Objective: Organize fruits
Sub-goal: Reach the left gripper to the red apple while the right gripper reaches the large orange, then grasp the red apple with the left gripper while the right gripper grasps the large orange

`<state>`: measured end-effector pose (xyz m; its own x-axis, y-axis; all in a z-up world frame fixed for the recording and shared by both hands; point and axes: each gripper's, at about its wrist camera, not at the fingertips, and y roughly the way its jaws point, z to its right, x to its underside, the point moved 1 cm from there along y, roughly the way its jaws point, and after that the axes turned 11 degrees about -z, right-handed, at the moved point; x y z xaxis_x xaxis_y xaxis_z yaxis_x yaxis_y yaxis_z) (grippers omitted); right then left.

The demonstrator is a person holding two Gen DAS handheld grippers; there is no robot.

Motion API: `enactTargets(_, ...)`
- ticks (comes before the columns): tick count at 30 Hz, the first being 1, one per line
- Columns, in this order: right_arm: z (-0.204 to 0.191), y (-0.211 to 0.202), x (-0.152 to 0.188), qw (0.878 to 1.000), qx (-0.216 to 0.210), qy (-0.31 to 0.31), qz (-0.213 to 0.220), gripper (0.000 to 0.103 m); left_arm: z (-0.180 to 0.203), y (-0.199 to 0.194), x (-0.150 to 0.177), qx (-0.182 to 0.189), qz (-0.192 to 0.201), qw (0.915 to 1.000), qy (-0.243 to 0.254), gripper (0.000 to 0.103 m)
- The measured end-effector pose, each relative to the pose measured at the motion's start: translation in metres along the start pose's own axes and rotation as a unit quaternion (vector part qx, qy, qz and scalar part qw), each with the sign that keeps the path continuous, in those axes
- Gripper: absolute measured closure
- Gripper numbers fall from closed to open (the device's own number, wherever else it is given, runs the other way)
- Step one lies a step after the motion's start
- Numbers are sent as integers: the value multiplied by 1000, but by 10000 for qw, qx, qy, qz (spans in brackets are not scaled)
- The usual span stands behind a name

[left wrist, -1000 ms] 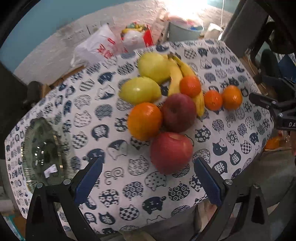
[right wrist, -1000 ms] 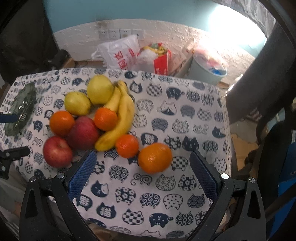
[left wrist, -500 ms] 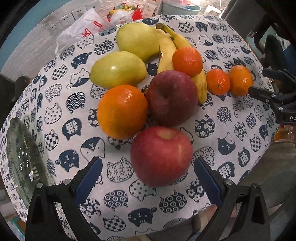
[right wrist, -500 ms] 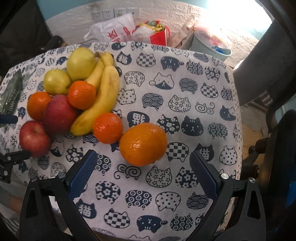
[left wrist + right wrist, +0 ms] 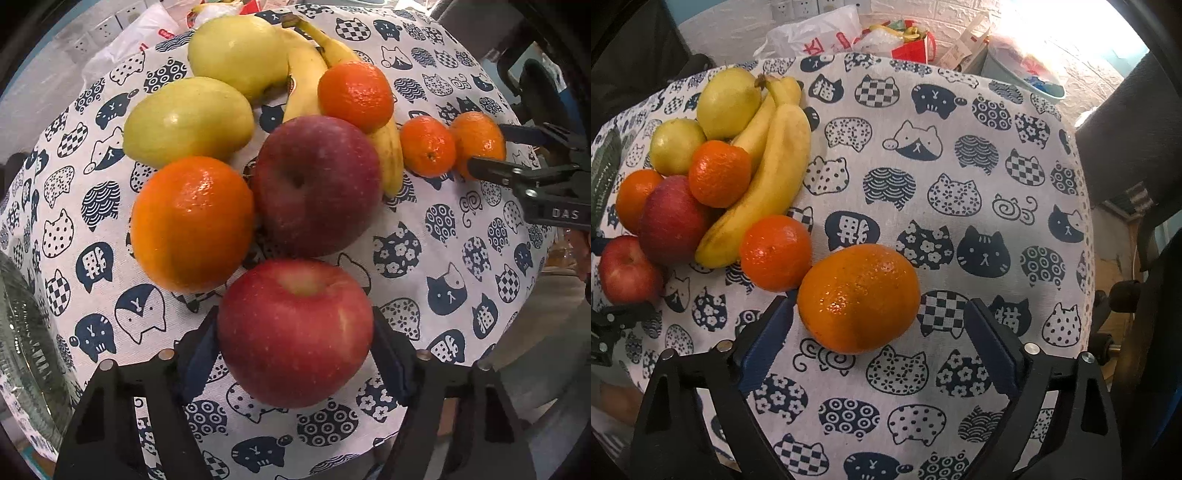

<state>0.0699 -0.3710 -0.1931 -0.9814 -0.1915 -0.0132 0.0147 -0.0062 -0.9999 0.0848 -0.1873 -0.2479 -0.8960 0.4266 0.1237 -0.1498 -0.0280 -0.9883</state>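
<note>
Fruit lies on a cat-print cloth. In the left wrist view my left gripper [image 5: 295,350] has its jaws on both sides of a red apple [image 5: 295,332], touching or nearly touching it. Behind it lie a darker apple [image 5: 317,184], a big orange [image 5: 192,221], two yellow-green pears [image 5: 188,120], bananas [image 5: 306,85] and tangerines [image 5: 354,96]. In the right wrist view my right gripper [image 5: 879,347] is open around a large orange [image 5: 858,297], with gaps on both sides. A tangerine [image 5: 775,253] lies just left of it.
A glass plate [image 5: 22,350] sits at the cloth's left edge. Behind the table are plastic bags [image 5: 816,33], a red box [image 5: 916,48] and a pale bucket [image 5: 1027,70]. A dark chair [image 5: 1137,122] stands to the right.
Both grippers moved forward and down. The left jaws closed in around the red apple. The right jaws now straddle the large orange.
</note>
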Motion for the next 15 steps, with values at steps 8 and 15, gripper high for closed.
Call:
enactTargets(8,1,8,-4,9996,-239,-126,52,36,0,4,-2,29,86,9999,65,27)
enactTargets(15,-7,5,2,9998,-127,-118,92,37,-4,-10,28,-46,119,9999,57,27)
